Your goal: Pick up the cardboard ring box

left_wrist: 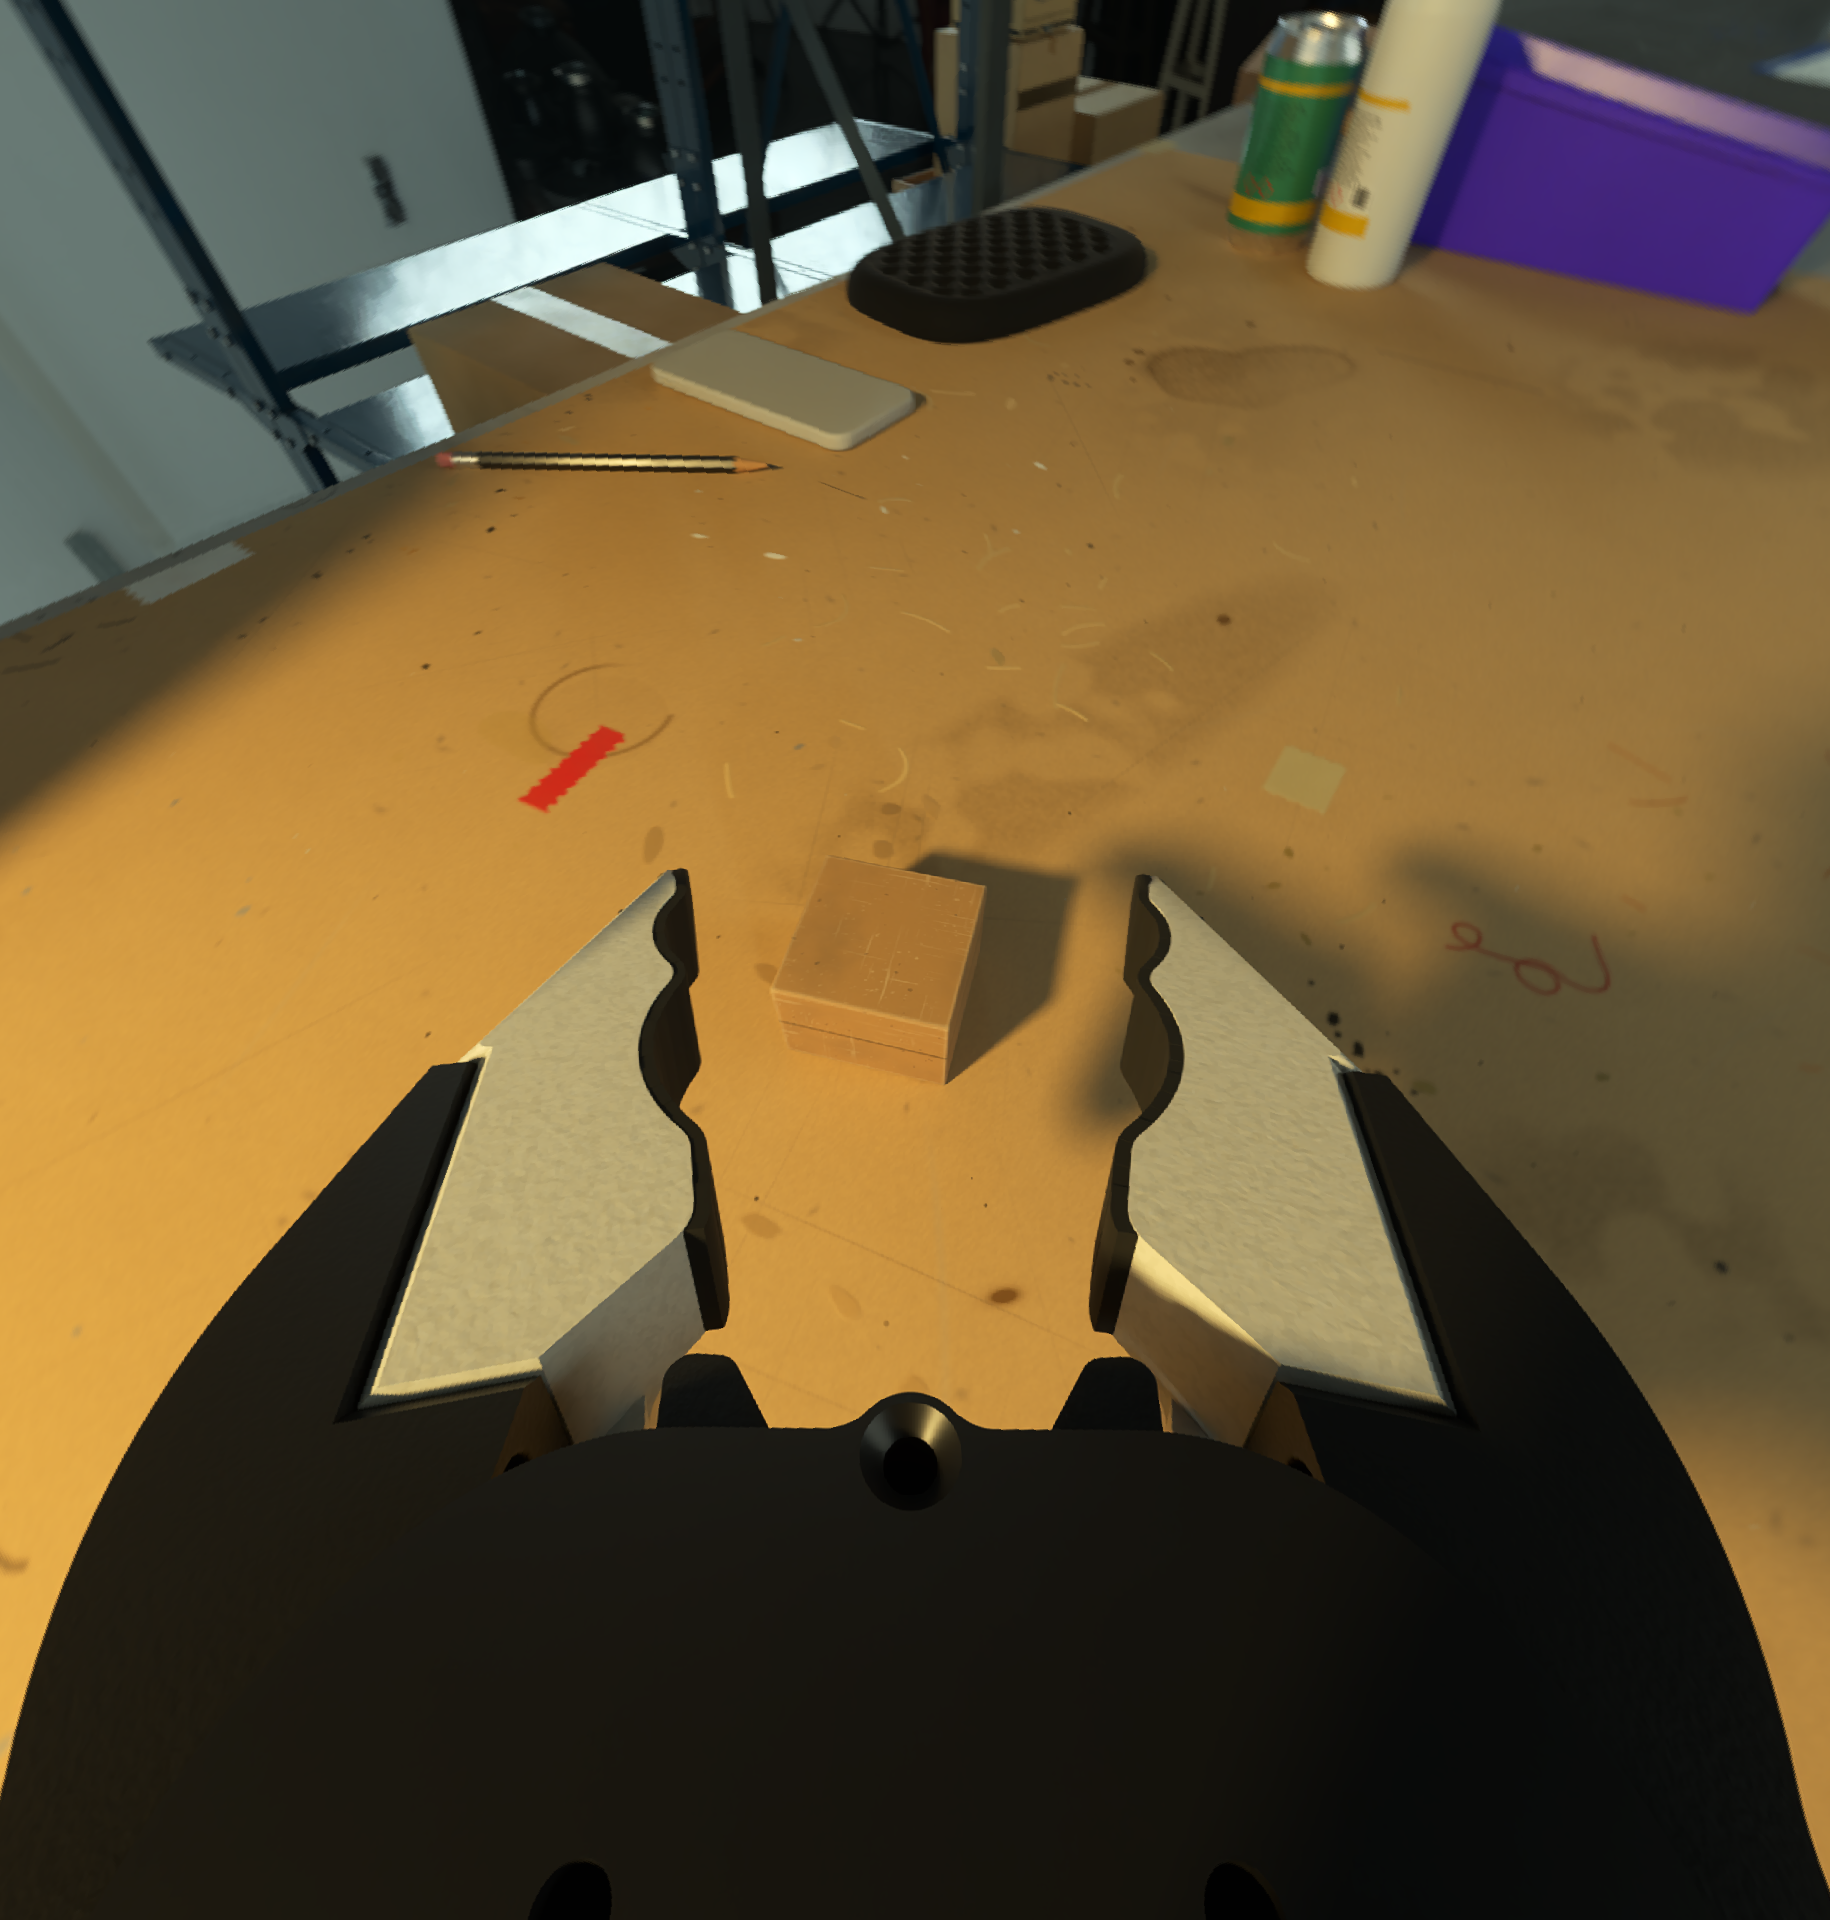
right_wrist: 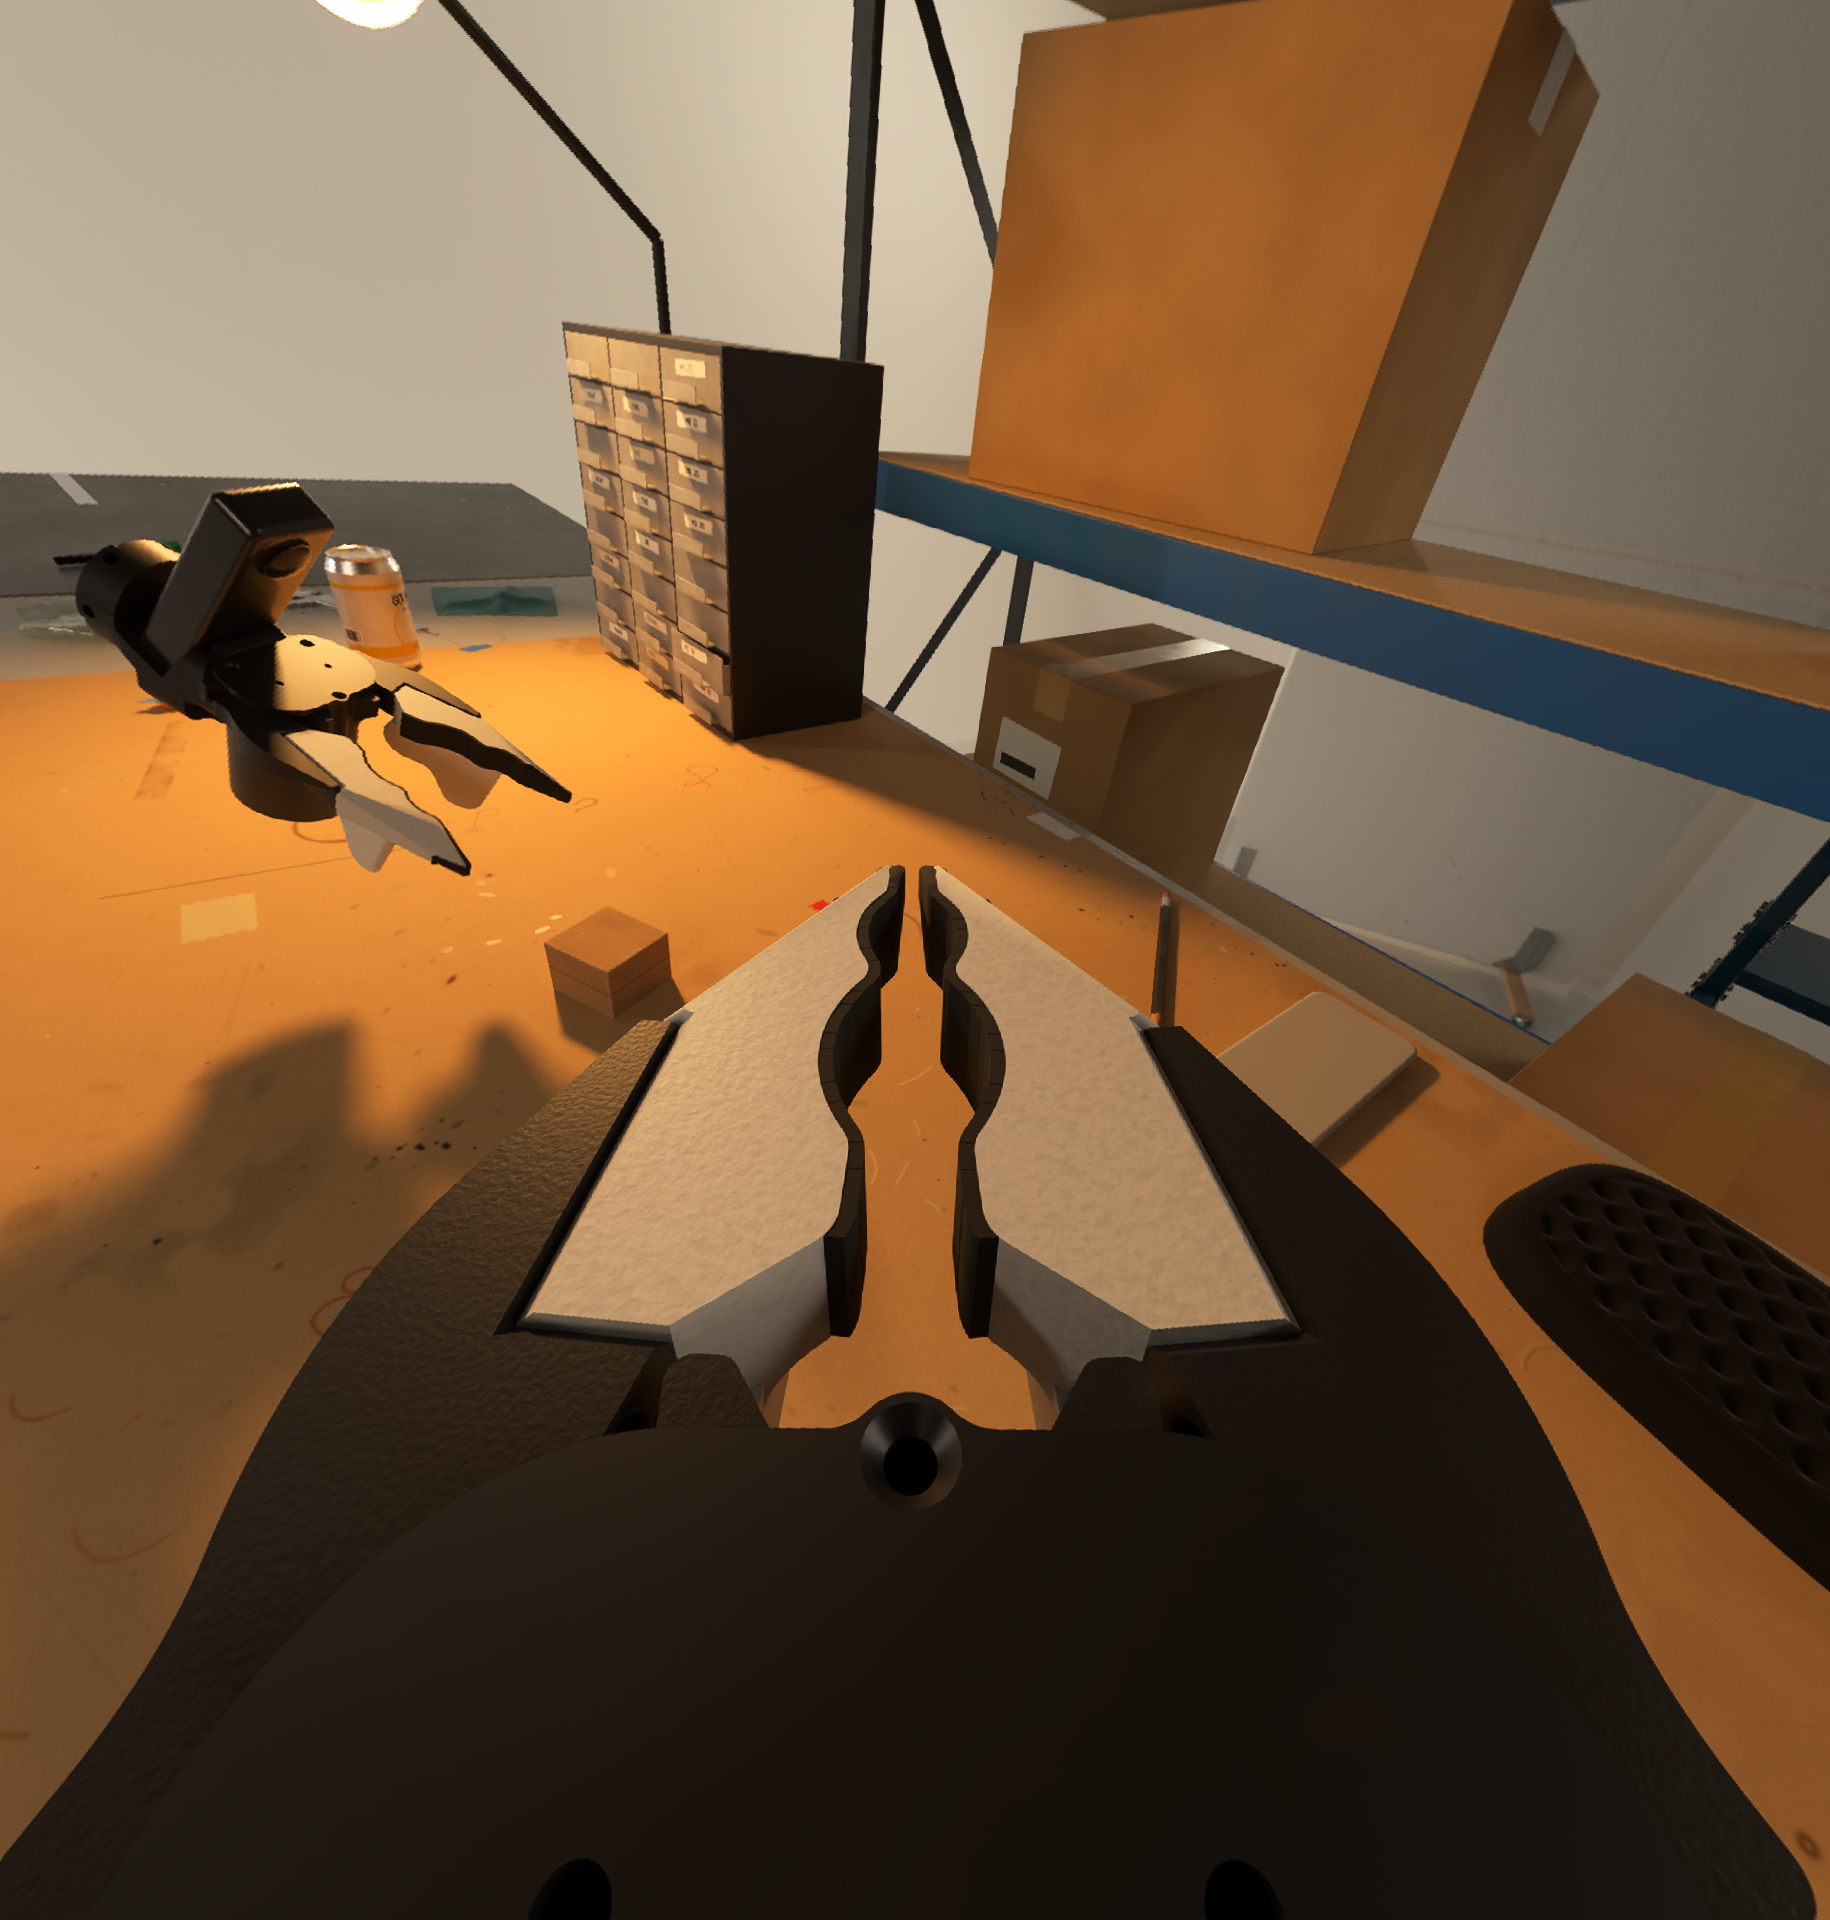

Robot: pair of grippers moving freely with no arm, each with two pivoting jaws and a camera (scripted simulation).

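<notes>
Centrally, a closed cardboard box [left_wrist: 880, 966] sits on the table [left_wrist: 1306, 582]; the left gripper [left_wrist: 911, 883] hovers near it, fingers spread and empty; the right gripper [right_wrist: 912, 871], off to one side of the box, is clenched on nothing.

Purple bin [left_wrist: 1659, 177]: right end cut by frame edge. White bottle [left_wrist: 1394, 135]: top out of frame, its side hiding part of the green can [left_wrist: 1285, 125]. Black perforated pad [right_wrist: 1711, 1340]: cropped at right edge. Drawer cabinet [right_wrist: 682, 520] labels too small to tell.

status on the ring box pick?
Left gripper open, above ring box, not touching. Right gripper shut, empty, off to the side. Box on table, nothing blocking.
</notes>
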